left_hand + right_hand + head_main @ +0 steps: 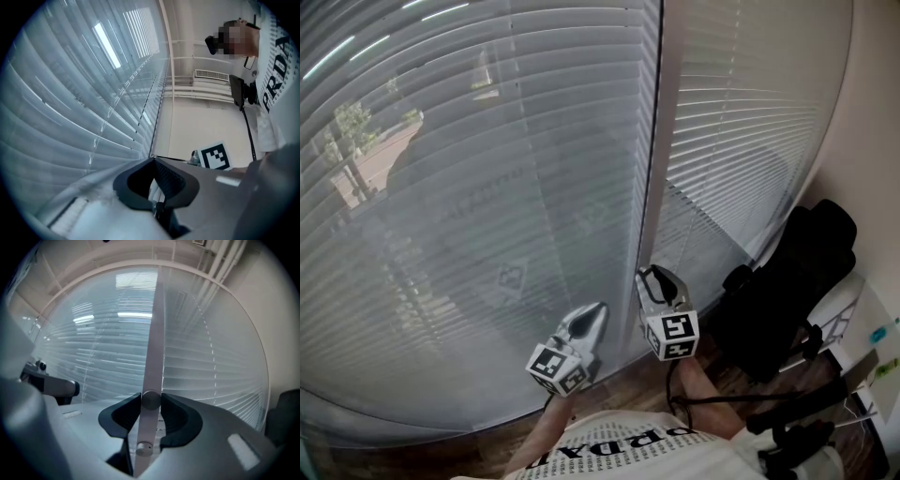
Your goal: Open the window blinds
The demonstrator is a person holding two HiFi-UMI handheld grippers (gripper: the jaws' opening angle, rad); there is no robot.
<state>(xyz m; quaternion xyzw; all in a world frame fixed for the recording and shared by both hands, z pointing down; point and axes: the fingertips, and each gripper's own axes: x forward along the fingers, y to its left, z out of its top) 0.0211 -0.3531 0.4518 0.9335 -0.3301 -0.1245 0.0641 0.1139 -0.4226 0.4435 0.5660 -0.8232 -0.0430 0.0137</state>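
Grey slatted window blinds (487, 187) fill the head view, with a second panel (741, 122) to the right. Between them hangs a pale tilt wand (649, 187), which runs down into my right gripper (652, 274). The right gripper view has this wand (153, 333) passing straight between the jaws of the right gripper (151, 401), whose pads close against its sides. My left gripper (598, 309) sits lower left, close to the left blind, jaws together and empty. From the left gripper view, the left gripper (152, 161) points along the slats (70, 117).
A black chair or bag (787, 281) stands against the right wall (872, 141), with cables below it. Wooden floor (628, 375) shows under the blinds. The right gripper's marker cube (214, 157) appears in the left gripper view, and the person's printed shirt (619, 450) at the bottom.
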